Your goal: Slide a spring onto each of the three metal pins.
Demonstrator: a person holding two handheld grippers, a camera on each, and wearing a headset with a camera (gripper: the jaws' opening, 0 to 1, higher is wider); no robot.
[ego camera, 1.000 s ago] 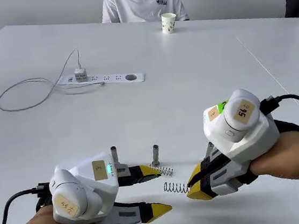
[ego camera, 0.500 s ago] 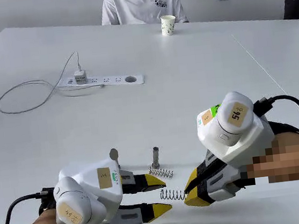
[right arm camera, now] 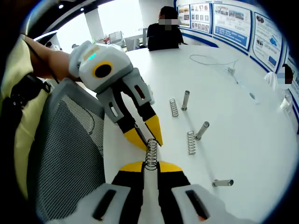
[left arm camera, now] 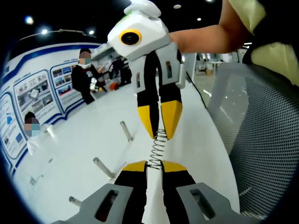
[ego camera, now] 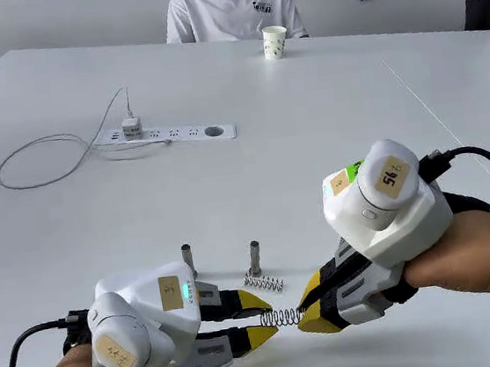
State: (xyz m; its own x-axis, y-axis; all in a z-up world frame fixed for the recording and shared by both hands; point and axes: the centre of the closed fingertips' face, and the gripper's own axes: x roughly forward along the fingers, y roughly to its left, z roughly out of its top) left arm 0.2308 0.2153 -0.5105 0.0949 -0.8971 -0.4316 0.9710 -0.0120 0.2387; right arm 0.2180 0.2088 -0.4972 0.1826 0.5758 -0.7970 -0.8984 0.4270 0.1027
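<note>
Down at the near edge of the white surface [ego camera: 335, 120], the two tongs are meeting tip to tip with one spring [ego camera: 281, 318] stretching between them, up off the surface. The right tongs [ego camera: 312, 304] are clenching one end of it. The left tongs [ego camera: 262, 318] are sitting drawn in around the other end - can't tell if they're actually pinching it or just framing it.

Just behind that, a second spring [ego camera: 263, 282] is lying flat, right beside the foot of an upright metal pin [ego camera: 254, 258]. Another pin [ego camera: 187, 258] is standing off to the left, just behind the left tongs' body. In the right gripper view, a third pin [right arm camera: 223, 183] is showing nearest the camera, and a third spring [right arm camera: 174, 107] is lying beside the farthest pin.

Further back, a white power strip [ego camera: 182, 131] is lying on the surface with its cable [ego camera: 43, 158] looping off to the left. Way at the far edge, a paper cup [ego camera: 275, 41] is standing in front of a seated person [ego camera: 232, 8] - white shirt.
</note>
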